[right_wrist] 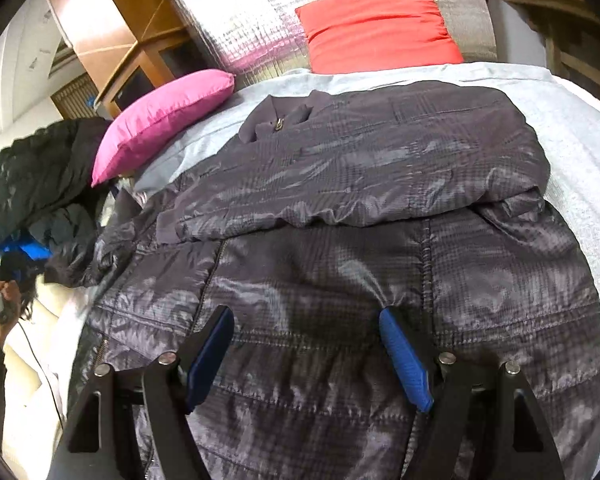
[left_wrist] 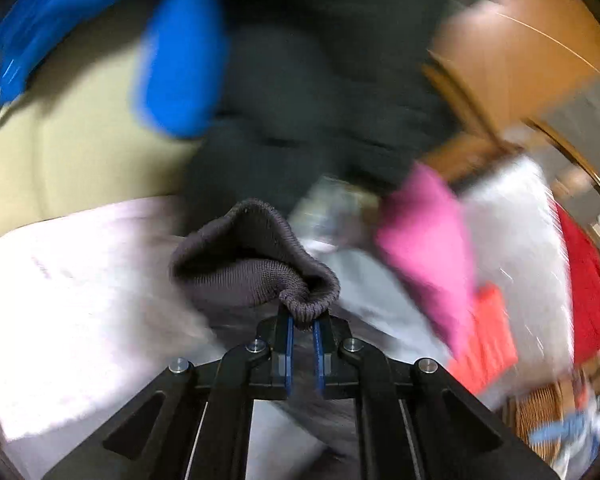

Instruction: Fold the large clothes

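A dark grey quilted jacket (right_wrist: 340, 280) lies spread on the bed, with one sleeve (right_wrist: 360, 168) folded across its chest. My right gripper (right_wrist: 304, 314) hovers just over the jacket's lower front, open, its blue pads (right_wrist: 406, 360) wide apart with nothing between them. The left wrist view is blurred. There my left gripper (left_wrist: 303, 322) is shut on the ribbed knit cuff (left_wrist: 256, 264) of the jacket's other sleeve, pinching its edge. In the right wrist view that sleeve (right_wrist: 112, 240) trails off to the left.
A light grey sheet (right_wrist: 560, 128) covers the bed. A pink pillow (right_wrist: 164, 120) and a red pillow (right_wrist: 376, 24) lie near a silver quilted panel (right_wrist: 244, 28). A black puffy coat (right_wrist: 32, 176) is heaped at left, wooden furniture (right_wrist: 140, 40) behind. A hand (right_wrist: 0, 304) shows at the left edge.
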The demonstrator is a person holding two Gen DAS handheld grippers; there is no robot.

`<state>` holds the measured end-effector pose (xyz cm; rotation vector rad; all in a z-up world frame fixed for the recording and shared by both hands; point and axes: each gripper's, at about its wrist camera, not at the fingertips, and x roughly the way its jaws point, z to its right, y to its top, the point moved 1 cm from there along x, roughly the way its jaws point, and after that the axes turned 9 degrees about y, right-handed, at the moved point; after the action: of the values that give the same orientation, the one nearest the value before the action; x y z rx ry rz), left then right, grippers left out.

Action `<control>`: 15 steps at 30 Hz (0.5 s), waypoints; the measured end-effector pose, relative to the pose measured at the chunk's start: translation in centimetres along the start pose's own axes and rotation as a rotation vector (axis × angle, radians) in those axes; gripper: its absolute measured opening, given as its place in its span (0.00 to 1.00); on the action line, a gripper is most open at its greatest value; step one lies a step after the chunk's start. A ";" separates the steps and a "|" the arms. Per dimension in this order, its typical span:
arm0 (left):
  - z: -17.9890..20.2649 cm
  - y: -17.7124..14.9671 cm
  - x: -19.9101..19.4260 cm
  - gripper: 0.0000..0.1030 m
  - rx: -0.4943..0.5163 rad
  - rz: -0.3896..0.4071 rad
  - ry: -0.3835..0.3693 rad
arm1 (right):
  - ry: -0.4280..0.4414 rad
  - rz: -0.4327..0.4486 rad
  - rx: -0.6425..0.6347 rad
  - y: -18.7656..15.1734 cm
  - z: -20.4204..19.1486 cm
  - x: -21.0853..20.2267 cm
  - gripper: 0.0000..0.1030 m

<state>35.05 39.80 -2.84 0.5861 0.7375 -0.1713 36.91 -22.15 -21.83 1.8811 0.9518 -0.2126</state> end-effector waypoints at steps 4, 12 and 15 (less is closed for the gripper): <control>10.4 -4.8 -2.7 0.08 0.145 -0.026 -0.144 | 0.032 0.032 0.040 -0.1 0.4 -1.1 0.76; 27.5 -18.5 -0.8 0.08 0.372 -0.189 -0.296 | 0.089 0.122 0.114 -0.2 1.8 -5.0 0.76; 31.1 -25.0 1.6 0.09 0.430 -0.263 -0.305 | 0.114 0.152 0.157 0.0 2.9 -6.5 0.76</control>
<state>45.71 1.81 3.40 0.8472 0.4770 -0.6600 33.22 -27.96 -19.86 2.1192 0.8842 -0.0923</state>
